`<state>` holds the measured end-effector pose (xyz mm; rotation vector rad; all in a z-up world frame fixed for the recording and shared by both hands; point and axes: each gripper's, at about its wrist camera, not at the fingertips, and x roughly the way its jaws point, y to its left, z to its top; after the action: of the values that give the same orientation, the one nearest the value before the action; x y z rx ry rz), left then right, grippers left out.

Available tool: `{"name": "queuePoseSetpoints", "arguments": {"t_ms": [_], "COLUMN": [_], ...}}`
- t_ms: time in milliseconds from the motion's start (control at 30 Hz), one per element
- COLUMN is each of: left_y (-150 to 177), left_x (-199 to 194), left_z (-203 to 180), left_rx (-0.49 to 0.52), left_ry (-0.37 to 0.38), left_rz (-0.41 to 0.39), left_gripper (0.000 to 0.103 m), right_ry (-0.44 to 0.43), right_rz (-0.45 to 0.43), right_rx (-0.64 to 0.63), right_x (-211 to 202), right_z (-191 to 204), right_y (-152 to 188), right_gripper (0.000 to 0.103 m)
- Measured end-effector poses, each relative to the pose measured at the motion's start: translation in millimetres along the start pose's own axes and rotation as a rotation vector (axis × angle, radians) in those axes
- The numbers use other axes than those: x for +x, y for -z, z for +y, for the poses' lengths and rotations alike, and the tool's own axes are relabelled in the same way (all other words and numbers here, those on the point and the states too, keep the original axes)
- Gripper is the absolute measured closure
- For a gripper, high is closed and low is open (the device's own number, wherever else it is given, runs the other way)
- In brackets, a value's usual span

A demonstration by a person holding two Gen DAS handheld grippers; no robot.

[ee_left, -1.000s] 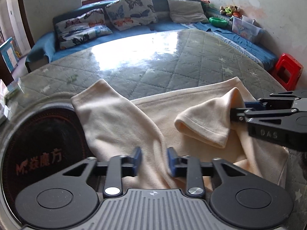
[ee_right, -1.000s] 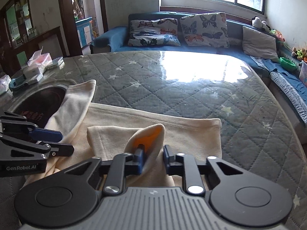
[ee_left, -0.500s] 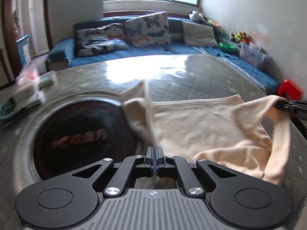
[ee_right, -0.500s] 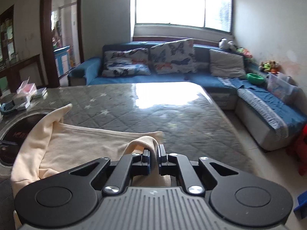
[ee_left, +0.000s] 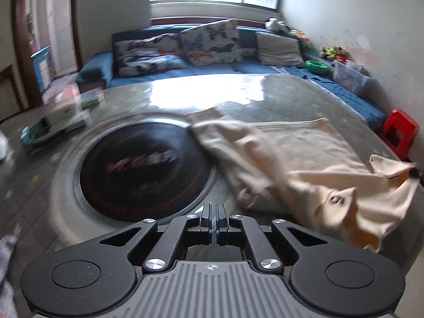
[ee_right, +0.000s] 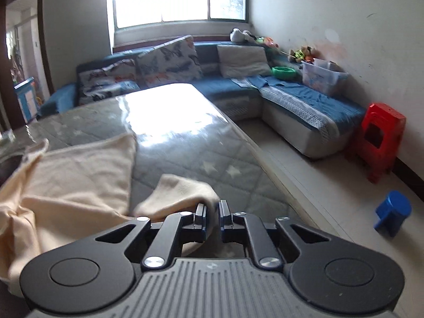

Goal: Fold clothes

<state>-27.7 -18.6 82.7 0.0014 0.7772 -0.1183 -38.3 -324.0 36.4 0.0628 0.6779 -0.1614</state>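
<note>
Bare quilted table (ee_right: 185, 156) beyond the cream garment (ee_left: 291, 153).

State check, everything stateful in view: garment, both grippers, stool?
cream garment: rumpled, partly spread on the table, one end lifted off it
left gripper: jaws opening, narrow gap, nothing between them
right gripper: jaws opening, garment end between them
red stool: upright on the floor

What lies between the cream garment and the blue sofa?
Bare quilted tabletop beyond the cream garment, bright with window glare; the left wrist view shows it.
</note>
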Motion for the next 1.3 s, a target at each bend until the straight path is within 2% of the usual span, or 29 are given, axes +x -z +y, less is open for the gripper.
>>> {"name": "queuePoseSetpoints", "arguments": {"t_ms": [33, 67, 100, 133, 233, 333, 367, 433, 467, 500, 567, 633, 733, 867, 1000, 1067, 1167, 1233, 1300], "left_y": [-6, -12, -18, -23, -39, -50, -52, -52, -51, -49, -44, -40, -35, -22, 0, 16, 38, 50, 59], "left_x": [6, 13, 20, 29, 57, 88, 97, 112, 117, 121, 127, 122, 104, 71, 31, 12, -6, -10, -14], "left_z": [-8, -16, -24, -31, -51, -62, -65, -71, -71, -71, -69, -61, -49, -27, -4, 6, 18, 25, 31], "left_rx": [0.012, 0.024, 0.032, 0.039, 0.089, 0.107, 0.113, 0.149, 0.163, 0.175, 0.185, 0.165, 0.143, 0.085, -0.001, -0.035, -0.066, -0.066, -0.067], "left_ry": [0.012, 0.026, 0.027, 0.024, 0.007, -0.004, -0.010, -0.021, -0.030, -0.041, -0.050, -0.039, -0.057, -0.072, -0.070, -0.076, -0.094, -0.123, -0.155], "left_rz": [-0.005, -0.011, -0.012, -0.013, -0.012, 0.032, 0.047, 0.069, 0.079, 0.089, 0.104, 0.096, 0.063, 0.023, 0.010, 0.017, 0.058, 0.090, 0.112], "left_gripper": [0.083, 0.071, 0.056, 0.052, 0.050, 0.049, 0.049, 0.051, 0.058, 0.074, 0.091, 0.097, 0.098, 0.099, 0.099, 0.099, 0.099, 0.099, 0.095], "right_ry": [0.009, 0.011, 0.016, 0.022, 0.040, 0.024, 0.027, 0.036, 0.045, 0.053, 0.059, 0.065, 0.081, 0.122, 0.128, 0.152, 0.129, 0.083, -0.001], "right_rz": [0.005, 0.008, 0.008, 0.007, 0.002, 0.023, 0.027, 0.035, 0.037, 0.037, 0.032, 0.003, -0.050, -0.110, -0.080, -0.058, -0.046, -0.042, -0.032], "right_rx": [-0.002, -0.004, -0.007, -0.013, -0.043, -0.116, -0.148, -0.210, -0.240, -0.268, -0.302, -0.296, -0.206, 0.001, 0.108, 0.095, 0.055, 0.013, -0.057], "right_x": [0, 0, 0, 0, 4, 15, 18, 26, 30, 35, 41, 42, 38, 23, 17, 14, 7, 3, -1], "right_z": [-2, -4, -5, -5, 1, 11, 16, 25, 30, 34, 39, 37, 22, -17, -44, -51, -49, -39, -18], "right_y": [3, 5, 5, 5, 4, 4, 5, 6, 6, 5, 3, -6, -22, -34, -27, -20, -16, -18, -22], "right_gripper": [0.089, 0.088, 0.082, 0.072, 0.061, 0.051, 0.050, 0.046, 0.045, 0.044, 0.044, 0.044, 0.043, 0.036, 0.033, 0.033, 0.033, 0.033, 0.033]}}
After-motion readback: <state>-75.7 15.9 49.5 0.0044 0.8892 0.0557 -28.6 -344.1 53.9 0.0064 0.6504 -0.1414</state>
